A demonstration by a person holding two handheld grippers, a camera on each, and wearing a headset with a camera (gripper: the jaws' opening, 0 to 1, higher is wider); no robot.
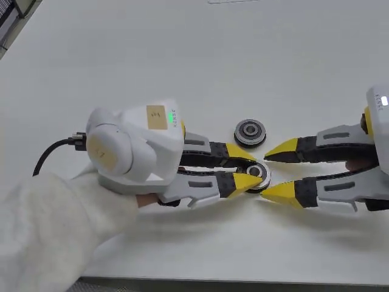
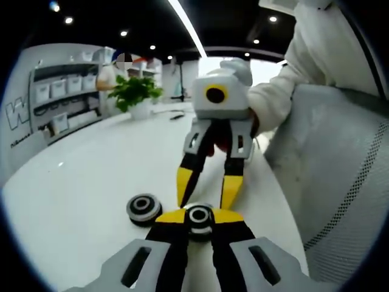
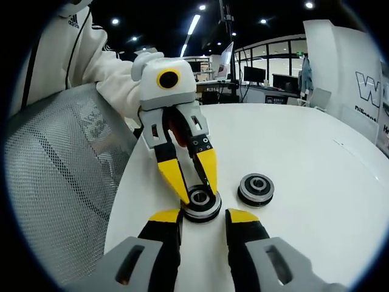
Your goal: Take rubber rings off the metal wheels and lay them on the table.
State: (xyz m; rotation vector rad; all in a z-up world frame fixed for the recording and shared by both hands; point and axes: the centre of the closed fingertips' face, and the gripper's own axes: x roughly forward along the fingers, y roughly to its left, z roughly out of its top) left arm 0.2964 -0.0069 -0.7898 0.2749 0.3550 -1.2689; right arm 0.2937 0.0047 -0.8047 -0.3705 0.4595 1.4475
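Rubber-ringed wheel (image 1: 258, 173) lies flat toward the table's (image 1: 182, 48) near edge, clamped across its rim by the left gripper (image 1: 251, 168). Right gripper (image 3: 203, 218), jaws spread, faces it head-on, tips straddling it. Second wheel (image 1: 250, 132) lies just beyond.

left claw (image 1: 255, 170) clamps wheel (image 1: 258, 173) | right claw (image 1: 266, 175) spread, facing it | second wheel (image 1: 250, 132) beside

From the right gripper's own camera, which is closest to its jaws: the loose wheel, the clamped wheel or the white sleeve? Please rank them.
1. The clamped wheel, just ahead of the right gripper, held by the left gripper.
2. The loose wheel, ahead and to the right.
3. The white sleeve, far back, upper left.
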